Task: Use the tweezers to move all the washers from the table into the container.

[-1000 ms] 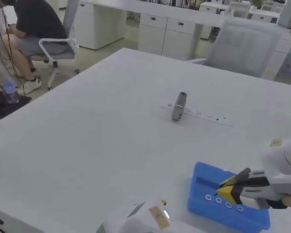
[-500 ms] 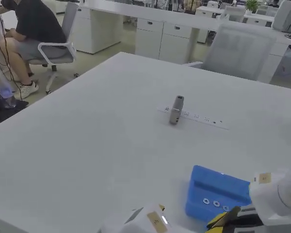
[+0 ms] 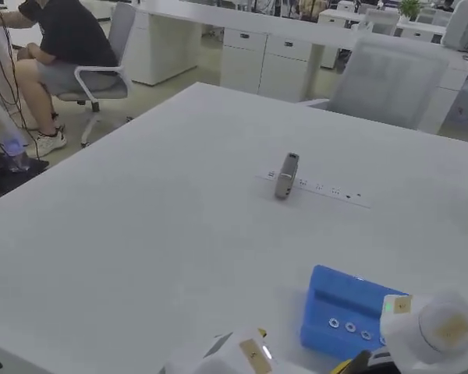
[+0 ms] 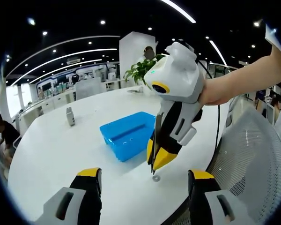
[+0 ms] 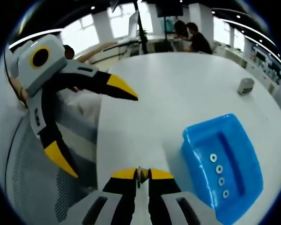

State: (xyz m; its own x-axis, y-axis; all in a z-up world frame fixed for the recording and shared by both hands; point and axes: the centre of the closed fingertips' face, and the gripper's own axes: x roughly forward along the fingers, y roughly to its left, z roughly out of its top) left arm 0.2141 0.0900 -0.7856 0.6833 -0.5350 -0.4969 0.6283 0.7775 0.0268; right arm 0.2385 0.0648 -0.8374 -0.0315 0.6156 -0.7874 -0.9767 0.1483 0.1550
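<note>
No readable text or labels.

A small grey device (image 3: pixel 286 174) lies at the left end of a flat socket strip (image 3: pixel 327 189). Beyond, a grey office chair (image 3: pixel 382 82) stands before white cabinets (image 3: pixel 269 62). Far left, a person (image 3: pixel 66 35) in a dark top sits on another chair (image 3: pixel 101 84).

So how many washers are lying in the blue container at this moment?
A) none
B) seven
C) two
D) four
D: the right gripper view shows four washers in a row on the floor of the blue container. One more washer lies on the table, just below the tweezers held in the right gripper.
</note>
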